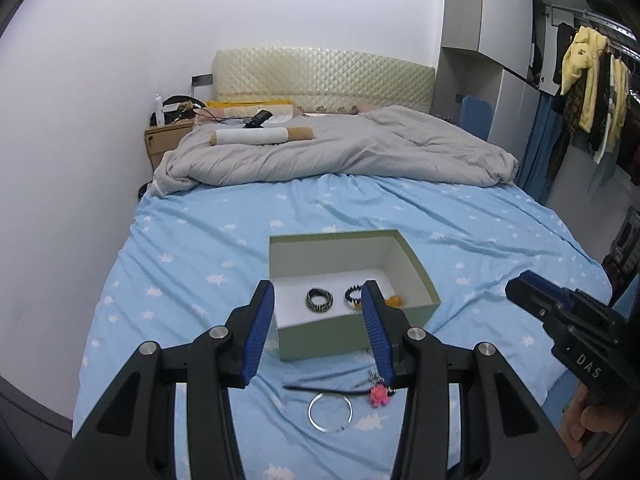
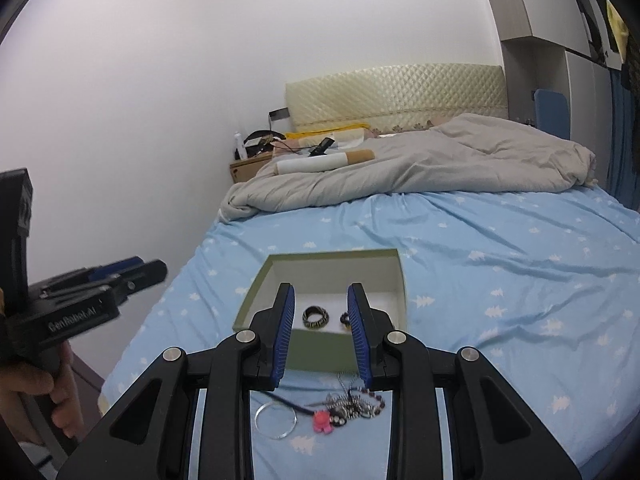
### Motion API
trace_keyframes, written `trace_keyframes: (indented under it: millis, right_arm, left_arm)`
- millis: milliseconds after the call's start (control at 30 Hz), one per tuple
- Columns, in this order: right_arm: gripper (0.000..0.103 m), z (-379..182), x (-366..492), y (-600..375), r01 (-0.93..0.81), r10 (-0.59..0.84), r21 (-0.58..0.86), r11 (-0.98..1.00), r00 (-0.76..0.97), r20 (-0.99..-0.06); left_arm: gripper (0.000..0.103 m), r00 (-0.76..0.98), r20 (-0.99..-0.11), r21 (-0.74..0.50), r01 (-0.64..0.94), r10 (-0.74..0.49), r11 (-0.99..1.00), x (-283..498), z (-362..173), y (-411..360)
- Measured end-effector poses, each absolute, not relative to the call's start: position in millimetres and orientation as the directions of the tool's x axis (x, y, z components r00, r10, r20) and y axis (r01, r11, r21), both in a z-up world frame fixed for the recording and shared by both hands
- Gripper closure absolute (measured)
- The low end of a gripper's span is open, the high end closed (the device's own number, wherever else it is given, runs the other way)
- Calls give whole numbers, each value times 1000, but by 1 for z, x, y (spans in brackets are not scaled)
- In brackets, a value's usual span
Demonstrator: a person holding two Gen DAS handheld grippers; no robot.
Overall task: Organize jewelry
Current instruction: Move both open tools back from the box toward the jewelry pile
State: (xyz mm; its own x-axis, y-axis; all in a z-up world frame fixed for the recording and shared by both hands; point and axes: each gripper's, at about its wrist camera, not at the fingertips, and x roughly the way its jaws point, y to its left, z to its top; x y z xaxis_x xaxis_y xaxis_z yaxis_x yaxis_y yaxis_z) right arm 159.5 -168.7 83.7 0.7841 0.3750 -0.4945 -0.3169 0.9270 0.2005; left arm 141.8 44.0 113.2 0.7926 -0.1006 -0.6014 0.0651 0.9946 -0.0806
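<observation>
Both pairs of your fingers stand spread with nothing between them: the left gripper (image 1: 318, 294) wider, the right gripper (image 2: 321, 298) narrower. You hold both above the near edge of the green box (image 1: 320, 340) on the blue sheet (image 1: 180, 264). Inside lie a patterned bangle (image 1: 319, 301) and a beaded bracelet (image 1: 353, 297). Just before the box's near wall sit a silver hoop (image 2: 276, 420), a pink charm (image 2: 322, 422) and tangled chains (image 2: 352, 404). Open sheet spreads on both sides, up to the grey duvet (image 1: 340, 152).

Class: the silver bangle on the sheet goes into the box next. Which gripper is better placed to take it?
Probably the left gripper: the silver bangle lies between its open, empty fingers; from the right wrist, it sits left of centre.
</observation>
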Motion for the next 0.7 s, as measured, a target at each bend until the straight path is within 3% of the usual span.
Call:
trace_keyframes:
  millis: [700]
  right_arm:
    - [77, 21, 95, -197, -330, 375, 180, 927, 772, -513]
  left_arm:
    - [57, 760, -629, -141, 94, -163, 986, 88, 43, 23]
